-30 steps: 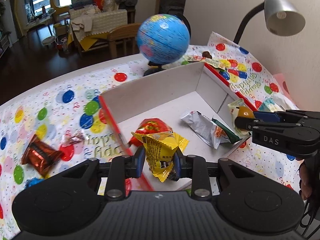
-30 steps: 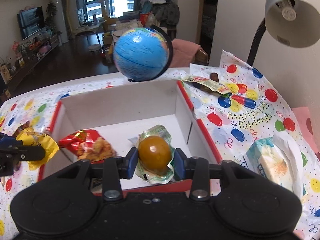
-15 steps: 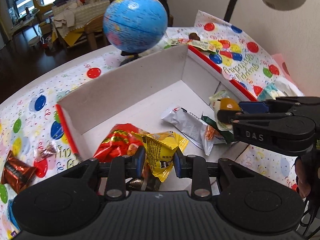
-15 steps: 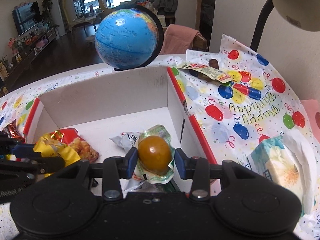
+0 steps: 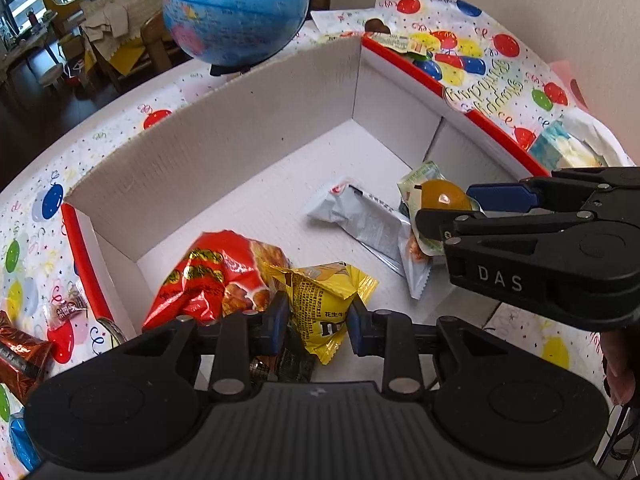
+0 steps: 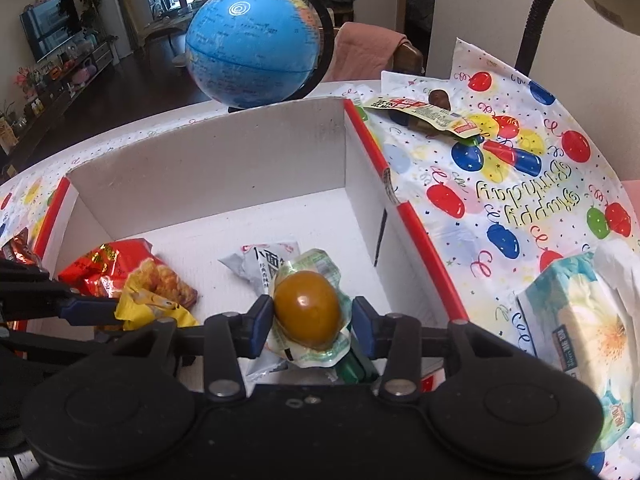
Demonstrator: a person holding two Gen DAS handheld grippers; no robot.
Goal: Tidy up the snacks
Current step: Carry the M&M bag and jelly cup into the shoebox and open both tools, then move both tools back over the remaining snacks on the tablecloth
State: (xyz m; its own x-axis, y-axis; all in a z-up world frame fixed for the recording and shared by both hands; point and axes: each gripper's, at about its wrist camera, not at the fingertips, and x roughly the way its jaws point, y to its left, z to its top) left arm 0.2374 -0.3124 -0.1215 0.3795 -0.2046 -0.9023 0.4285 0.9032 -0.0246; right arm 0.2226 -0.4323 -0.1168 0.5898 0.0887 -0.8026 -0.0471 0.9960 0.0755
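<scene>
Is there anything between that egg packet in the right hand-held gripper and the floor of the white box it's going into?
Yes. Right under the egg packet lies a grey-white snack packet on the box floor, so it would land on that. The right hand-held gripper has just been opening, with the egg packet between its jaws.

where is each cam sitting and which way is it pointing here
Left wrist: sits on the left hand-held gripper, looking steeply down into the white box; its fingers hold a yellow packet, and the right hand-held gripper reaches in from the right.
Right wrist: sits on the right hand-held gripper, facing down into the box toward the globe; a brown egg pack lies between its fingers, which have just been opening.
Shared: box, globe, red snack bag, both grippers.
</scene>
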